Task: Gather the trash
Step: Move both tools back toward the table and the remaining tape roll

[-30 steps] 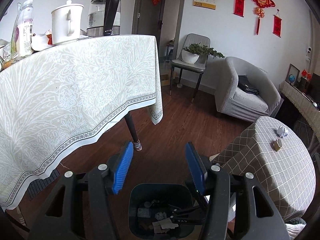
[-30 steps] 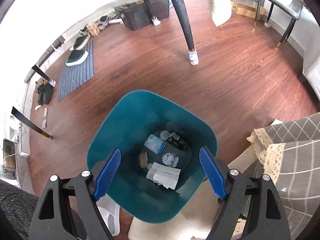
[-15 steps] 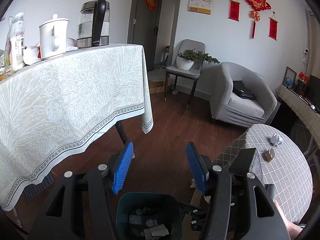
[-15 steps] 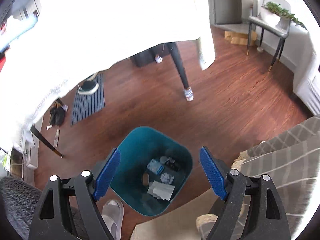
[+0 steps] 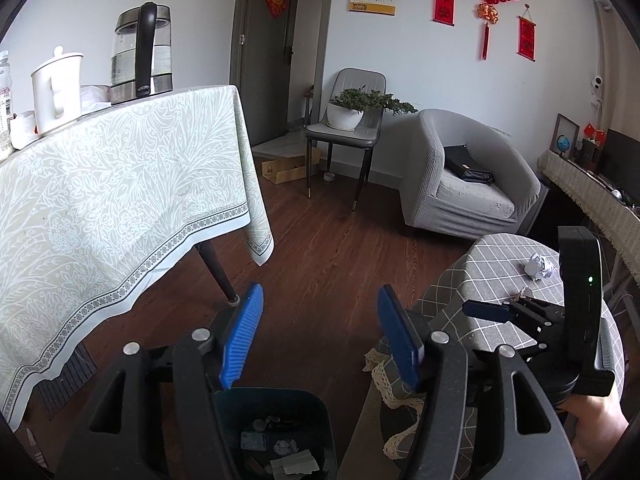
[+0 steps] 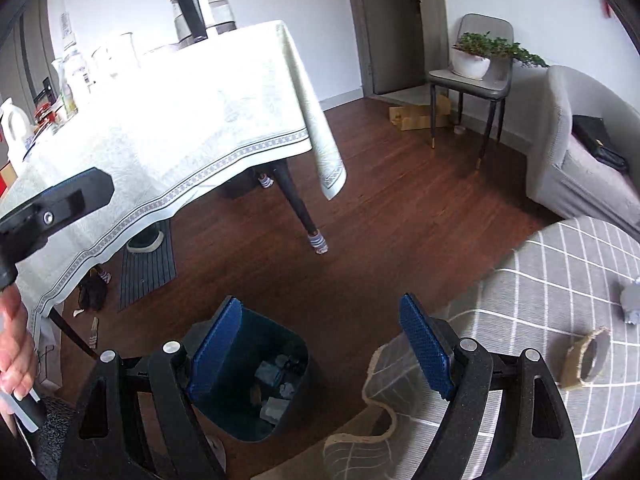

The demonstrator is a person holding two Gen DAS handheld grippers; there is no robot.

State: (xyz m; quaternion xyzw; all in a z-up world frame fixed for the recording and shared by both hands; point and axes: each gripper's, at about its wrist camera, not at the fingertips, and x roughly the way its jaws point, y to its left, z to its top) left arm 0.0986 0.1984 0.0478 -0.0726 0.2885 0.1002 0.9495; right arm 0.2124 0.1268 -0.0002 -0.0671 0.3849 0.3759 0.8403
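Right wrist: one bin [image 6: 256, 376], two scraps [image 6: 584, 360]

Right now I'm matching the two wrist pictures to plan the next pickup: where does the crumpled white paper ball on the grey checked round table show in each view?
Left wrist view: the crumpled white paper ball lies at the right, on the grey checked round table, above the other tool.
Right wrist view: at the far right edge, blurred, beyond a brown cardboard ring.
Shared landmark: the dark teal trash bin on the floor.
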